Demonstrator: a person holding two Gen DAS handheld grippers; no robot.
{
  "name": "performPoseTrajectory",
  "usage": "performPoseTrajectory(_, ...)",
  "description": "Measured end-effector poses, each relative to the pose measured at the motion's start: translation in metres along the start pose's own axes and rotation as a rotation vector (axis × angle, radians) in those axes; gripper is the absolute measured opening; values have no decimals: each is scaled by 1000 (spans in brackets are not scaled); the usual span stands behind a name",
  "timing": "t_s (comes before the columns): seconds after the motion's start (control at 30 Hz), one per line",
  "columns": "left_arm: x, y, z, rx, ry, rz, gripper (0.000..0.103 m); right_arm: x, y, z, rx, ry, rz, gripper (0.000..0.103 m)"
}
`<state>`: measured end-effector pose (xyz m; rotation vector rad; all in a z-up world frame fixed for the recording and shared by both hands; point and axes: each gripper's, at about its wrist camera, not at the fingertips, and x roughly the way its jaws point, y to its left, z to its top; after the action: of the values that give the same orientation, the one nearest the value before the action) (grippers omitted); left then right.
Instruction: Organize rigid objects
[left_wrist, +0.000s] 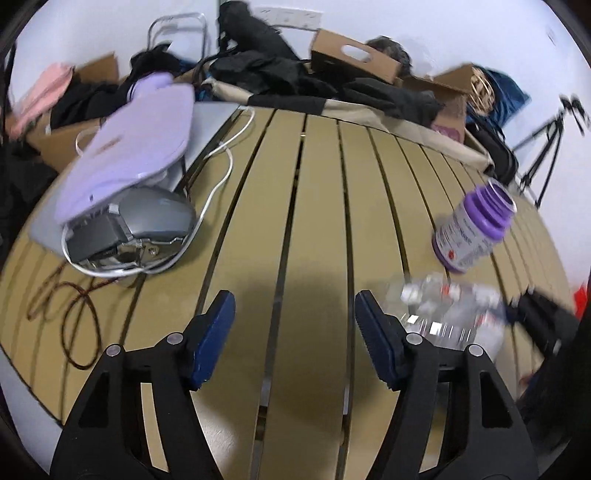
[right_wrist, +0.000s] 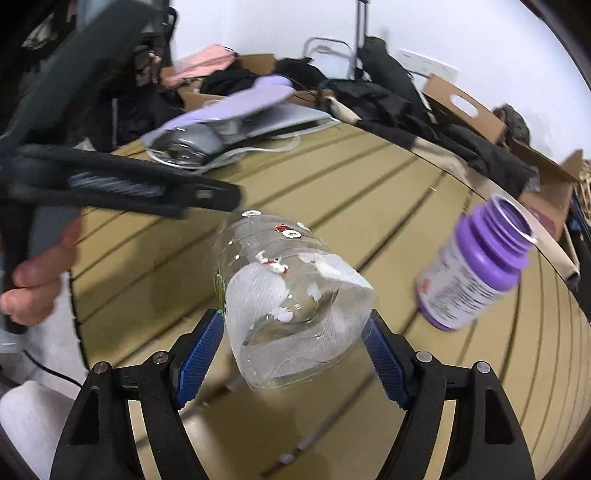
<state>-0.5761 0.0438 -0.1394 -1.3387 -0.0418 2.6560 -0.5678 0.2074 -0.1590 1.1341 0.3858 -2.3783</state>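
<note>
A clear plastic bottle (right_wrist: 291, 295) with torn label scraps lies sideways between the blue pads of my right gripper (right_wrist: 295, 339), which is shut on its base just above the slatted tan table (right_wrist: 369, 192). In the left wrist view the same clear bottle (left_wrist: 450, 314) shows blurred at the right. An uncapped purple and white pill bottle (right_wrist: 476, 266) stands on the table right of it; the left wrist view has this pill bottle (left_wrist: 472, 229) at the far right. My left gripper (left_wrist: 295, 332) hangs open over bare slats, holding nothing.
At the table's left end a lilac pad (left_wrist: 136, 147) rests on a grey device (left_wrist: 147, 221) and a laptop, wrapped by a white cable (left_wrist: 221, 173). A brown cord (left_wrist: 74, 314) loops nearby. Cardboard boxes (left_wrist: 354, 59) and dark clothes (left_wrist: 280, 74) line the far edge.
</note>
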Motion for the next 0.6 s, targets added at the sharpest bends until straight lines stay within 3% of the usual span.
performPoseTrajectory(0.1, -13, -11, 12, 69, -57, 64, 67, -10, -12, -6, 31, -16, 33, 81)
performPoseTrajectory(0.17, -25, -18, 28, 76, -122, 46, 81, -13, -17, -7, 26, -32, 62, 81)
performPoseTrajectory(0.2, -26, -24, 37, 79, -138, 33, 82, -13, -18, -8, 23, -33, 69, 81)
performPoseTrajectory(0.3, -3, -52, 52, 118, -59, -64, 81, -10, -14, -9, 10, -39, 112, 81)
performPoseTrajectory(0.37, 20, -62, 51, 124, -3, -23, 59, -9, -7, -10, -30, -46, 102, 81)
performPoseTrajectory(0.47, 35, -57, 40, 97, 41, -3, 46, -11, -8, -14, -58, -47, 50, 81)
performPoseTrajectory(0.6, 34, -50, 26, 90, 34, 47, 44, -10, -22, -18, -27, -17, 38, 82)
